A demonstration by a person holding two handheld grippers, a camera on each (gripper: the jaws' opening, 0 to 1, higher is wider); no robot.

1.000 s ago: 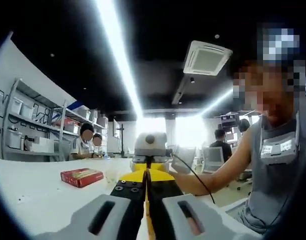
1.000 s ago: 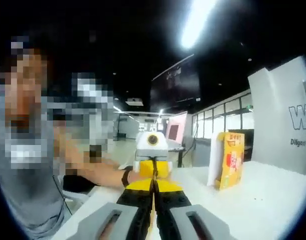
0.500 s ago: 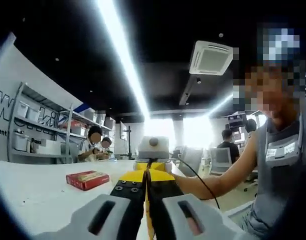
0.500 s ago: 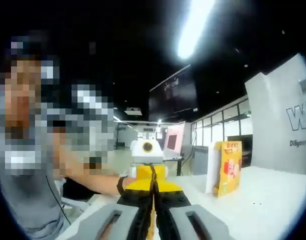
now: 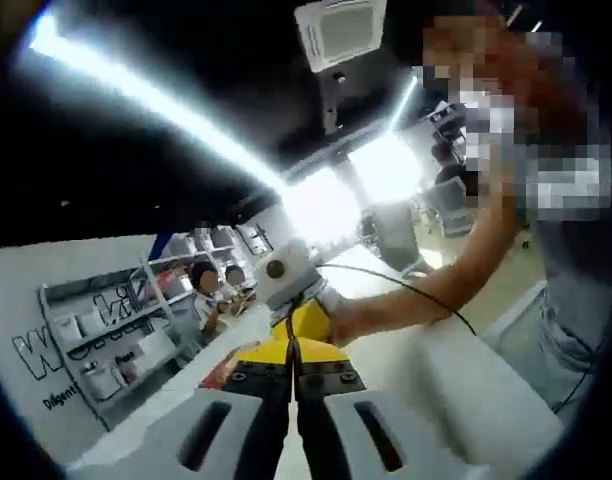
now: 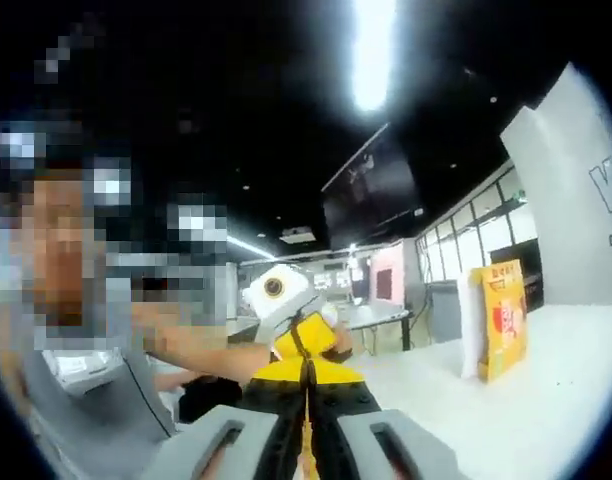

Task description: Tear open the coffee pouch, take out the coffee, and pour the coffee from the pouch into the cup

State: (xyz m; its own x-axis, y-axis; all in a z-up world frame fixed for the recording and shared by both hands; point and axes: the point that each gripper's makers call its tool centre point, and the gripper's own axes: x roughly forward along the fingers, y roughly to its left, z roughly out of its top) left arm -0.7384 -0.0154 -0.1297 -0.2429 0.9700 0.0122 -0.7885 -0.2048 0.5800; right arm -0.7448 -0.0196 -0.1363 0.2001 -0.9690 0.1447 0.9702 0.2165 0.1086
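Facing each other, the two grippers pinch one yellow coffee pouch [image 5: 308, 325] between them, raised above the white table [image 5: 456, 385]. The left gripper [image 5: 292, 372] has its jaws closed on the pouch's near edge; the right gripper [image 6: 307, 375] likewise, clamped on the pouch [image 6: 306, 340]. Its long axis runs from one gripper to the other. A yellow box [image 6: 503, 318] stands upright far right on the table; whether anything is in it cannot be told.

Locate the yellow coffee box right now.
In the right gripper view, the yellow coffee box stands upright on the white table, right of the gripper, before the white wall panel.
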